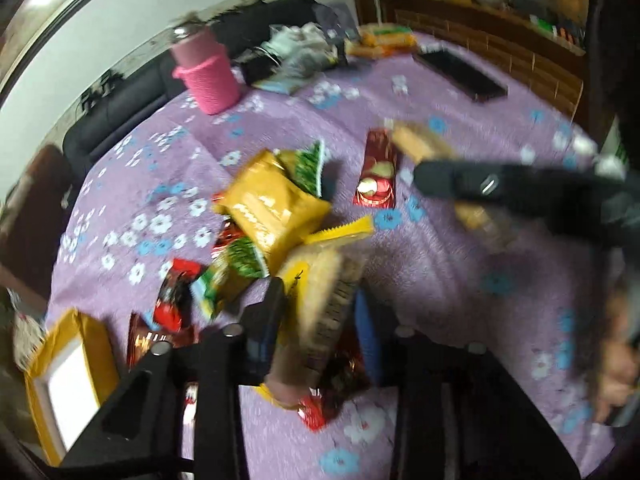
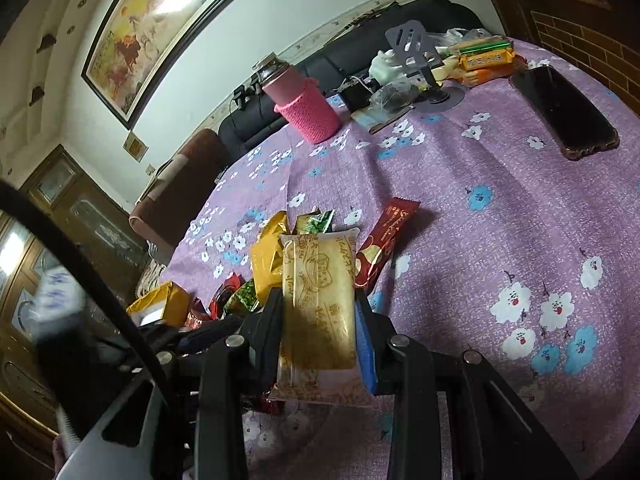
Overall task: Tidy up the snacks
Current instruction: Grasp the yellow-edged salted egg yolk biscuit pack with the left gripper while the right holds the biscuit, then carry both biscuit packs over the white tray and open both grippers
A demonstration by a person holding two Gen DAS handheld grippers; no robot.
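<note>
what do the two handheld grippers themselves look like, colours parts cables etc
Both are matte black plastic with angular linkage arms joined by round silver bolts. The left gripper and right gripper each carry one black finger and one with a blue pad. A black cable curves past the right one. No sleeve is clearly visible.

A white wall [image 2: 304,4] fills the upper middle of the right wrist view, with a framed painting [image 2: 160,36] at upper left catching a bright glare. Below it runs a black sofa [image 2: 360,52]. A brown chair [image 2: 180,188] stands at centre left, dark wooden cabinets [image 2: 60,200] at far left, brick-patterned panelling [image 2: 580,40] at upper right
</note>
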